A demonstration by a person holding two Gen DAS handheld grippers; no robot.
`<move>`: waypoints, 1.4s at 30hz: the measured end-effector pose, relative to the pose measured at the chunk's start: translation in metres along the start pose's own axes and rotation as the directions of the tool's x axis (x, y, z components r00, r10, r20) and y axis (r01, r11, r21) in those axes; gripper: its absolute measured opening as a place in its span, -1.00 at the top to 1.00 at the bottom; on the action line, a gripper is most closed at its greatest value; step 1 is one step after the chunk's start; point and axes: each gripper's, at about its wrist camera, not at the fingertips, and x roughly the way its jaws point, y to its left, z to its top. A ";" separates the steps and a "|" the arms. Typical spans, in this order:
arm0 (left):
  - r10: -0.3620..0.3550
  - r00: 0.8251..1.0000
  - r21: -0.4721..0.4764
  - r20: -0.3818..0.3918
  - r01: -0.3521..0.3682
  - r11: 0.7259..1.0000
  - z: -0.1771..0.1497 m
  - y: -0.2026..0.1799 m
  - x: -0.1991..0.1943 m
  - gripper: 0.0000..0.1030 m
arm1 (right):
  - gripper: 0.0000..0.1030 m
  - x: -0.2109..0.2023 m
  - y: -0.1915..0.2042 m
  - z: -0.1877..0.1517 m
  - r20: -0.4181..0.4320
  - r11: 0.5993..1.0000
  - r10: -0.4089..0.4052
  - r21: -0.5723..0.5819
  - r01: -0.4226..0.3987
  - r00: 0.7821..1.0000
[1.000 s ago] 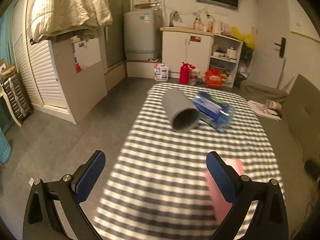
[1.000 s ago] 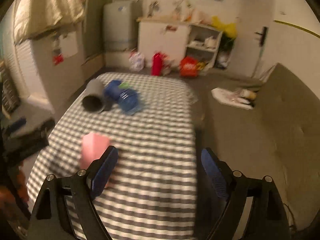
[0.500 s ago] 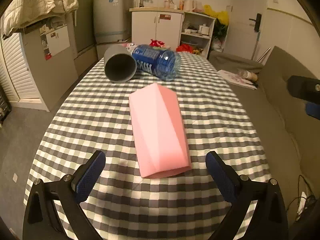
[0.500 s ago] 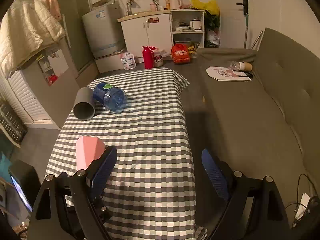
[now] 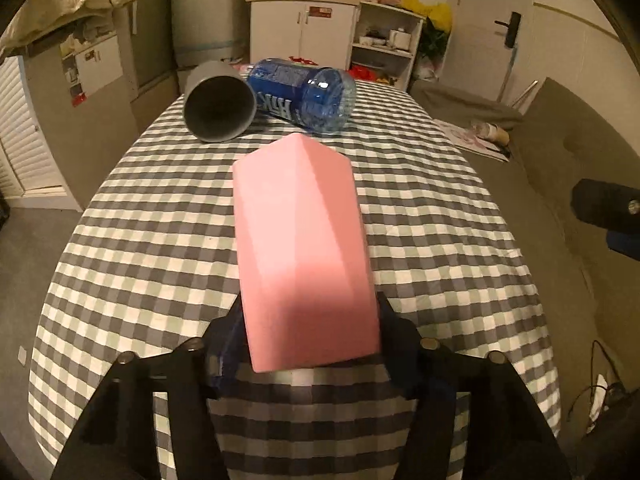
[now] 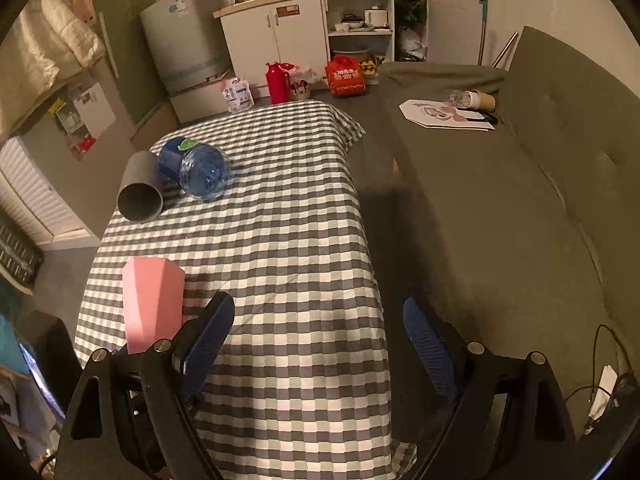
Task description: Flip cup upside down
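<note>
Pink cup (image 5: pixel 300 248) gripped by left claw (image 5: pixel 308 344); grey cup (image 5: pixel 219 106) beyond.

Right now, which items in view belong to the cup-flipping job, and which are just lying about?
Job:
- pink cup, clamped near its base
- left gripper, shut on it

Lying about:
- grey cup, on its side
- blue bottle, on its side beside it
- right gripper, open and holding nothing

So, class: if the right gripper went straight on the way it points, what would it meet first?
Probably the checked tablecloth near the table's right edge; the right gripper is open, with no object in its line. Depth is uncertain.
</note>
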 end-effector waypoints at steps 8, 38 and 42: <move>-0.030 0.999 -0.029 0.014 0.031 0.999 0.012 0.010 -0.020 -0.12 | -0.68 -0.003 0.002 -0.001 -0.002 1.000 -0.010 -0.002 0.010 1.000; 0.010 1.000 0.077 -0.008 -0.010 0.997 0.003 0.004 -0.029 -0.42 | -0.68 0.003 0.011 -0.005 -0.052 0.999 -0.042 -0.019 0.041 0.998; 0.018 0.998 0.086 -0.057 -0.013 0.996 -0.005 0.008 -0.002 -0.37 | -0.68 0.003 0.013 -0.006 -0.057 0.999 -0.035 -0.019 0.034 0.998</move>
